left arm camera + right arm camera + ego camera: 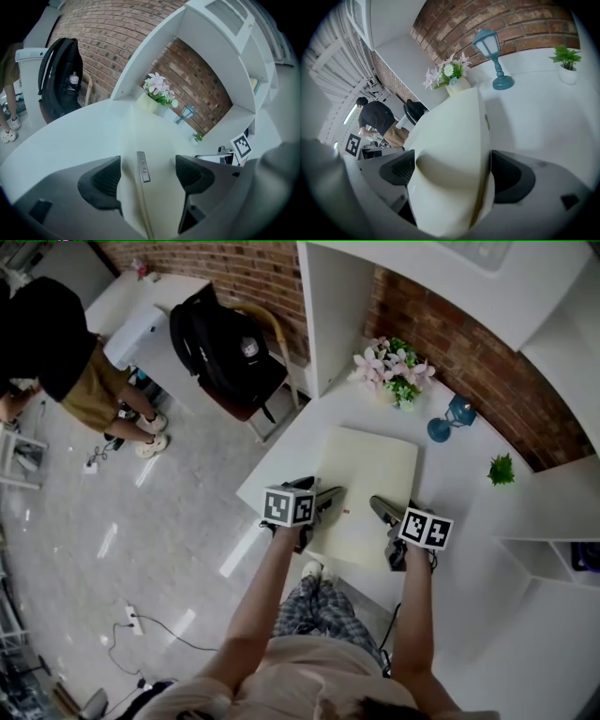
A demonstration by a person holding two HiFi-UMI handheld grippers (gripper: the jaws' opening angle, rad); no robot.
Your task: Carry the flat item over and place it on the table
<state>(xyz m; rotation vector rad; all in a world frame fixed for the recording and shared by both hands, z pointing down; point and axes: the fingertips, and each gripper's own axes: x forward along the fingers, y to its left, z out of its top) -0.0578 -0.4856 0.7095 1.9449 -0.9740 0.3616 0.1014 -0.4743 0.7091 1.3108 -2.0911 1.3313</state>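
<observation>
Smooth and matt on the cream sheet (366,488) (pliable, with a small silvery tag (143,167)), smooth and faintly shiny on the white table (469,549), ribbed and rubbery on the dark pads (108,178), rough on the brick wall (487,362), glossy on the floor (178,549).

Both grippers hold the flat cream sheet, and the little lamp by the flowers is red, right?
Not quite: the lamp is blue, not red; the right gripper view shows it. The left gripper and right gripper do hold the flat cream sheet.
</observation>
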